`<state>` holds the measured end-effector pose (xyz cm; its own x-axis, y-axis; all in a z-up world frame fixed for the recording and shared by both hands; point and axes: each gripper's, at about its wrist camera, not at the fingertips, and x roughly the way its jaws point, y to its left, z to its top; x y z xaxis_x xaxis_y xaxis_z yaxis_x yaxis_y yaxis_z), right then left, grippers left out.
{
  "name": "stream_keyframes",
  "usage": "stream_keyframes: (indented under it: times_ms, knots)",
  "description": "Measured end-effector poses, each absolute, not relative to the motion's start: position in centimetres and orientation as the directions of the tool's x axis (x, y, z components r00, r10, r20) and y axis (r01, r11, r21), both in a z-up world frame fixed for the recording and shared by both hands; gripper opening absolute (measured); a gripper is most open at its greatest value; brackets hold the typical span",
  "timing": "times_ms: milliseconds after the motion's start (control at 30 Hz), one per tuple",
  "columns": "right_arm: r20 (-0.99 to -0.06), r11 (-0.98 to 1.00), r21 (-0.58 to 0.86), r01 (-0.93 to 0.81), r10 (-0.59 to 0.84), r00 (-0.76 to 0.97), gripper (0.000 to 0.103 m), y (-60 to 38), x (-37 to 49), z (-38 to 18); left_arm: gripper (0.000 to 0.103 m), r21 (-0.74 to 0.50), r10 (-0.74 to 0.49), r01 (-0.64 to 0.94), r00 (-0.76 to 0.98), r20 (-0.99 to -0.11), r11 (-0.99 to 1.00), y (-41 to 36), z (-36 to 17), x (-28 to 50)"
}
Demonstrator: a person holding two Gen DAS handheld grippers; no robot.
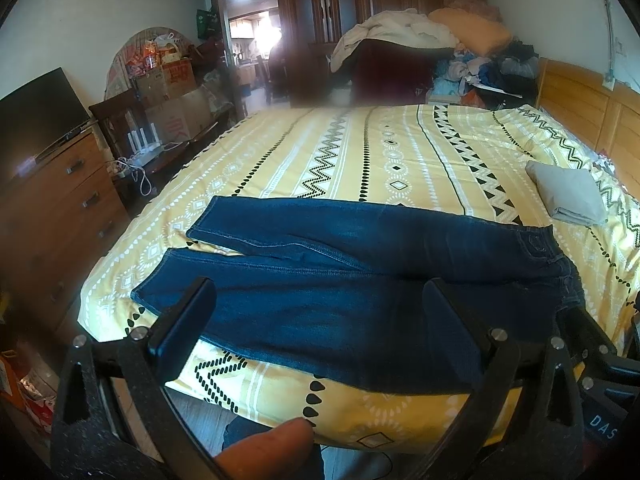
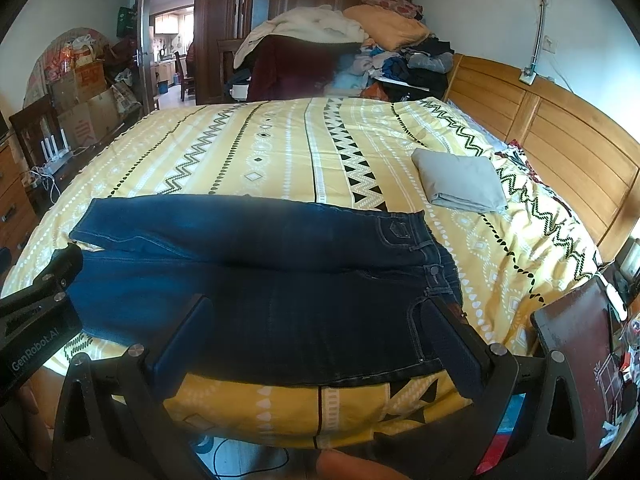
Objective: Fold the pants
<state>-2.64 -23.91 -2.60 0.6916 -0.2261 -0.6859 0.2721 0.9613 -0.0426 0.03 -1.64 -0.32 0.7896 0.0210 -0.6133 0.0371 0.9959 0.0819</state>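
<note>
Dark blue jeans (image 1: 340, 276) lie spread flat near the front edge of the bed (image 1: 360, 152), legs to the left, waistband to the right. They also show in the right wrist view (image 2: 280, 264). My left gripper (image 1: 320, 304) is open and empty, hovering over the near leg. My right gripper (image 2: 320, 320) is open and empty, hovering over the hip and waistband end. The left gripper's body shows at the left edge of the right wrist view (image 2: 44, 300).
A folded grey cloth (image 2: 460, 180) lies on the bed to the right. A wooden headboard (image 2: 560, 128) bounds the right side. A clothes pile (image 2: 340, 48) stands beyond the far edge. A dresser (image 1: 52, 200) and boxes (image 1: 168, 80) stand left. A dark wooden nightstand (image 2: 576, 340) is at right.
</note>
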Motion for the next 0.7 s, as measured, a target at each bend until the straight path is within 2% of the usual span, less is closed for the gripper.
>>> stream_keyframes:
  times_ms: [700]
  knots:
    - [-0.703, 0.958, -0.049, 0.281, -0.233, 0.672, 0.103, -24.31, -2.38, -3.28, 0.103, 0.102, 0.026, 0.049, 0.778, -0.628, 0.994, -2.56, -1.11, -0.01]
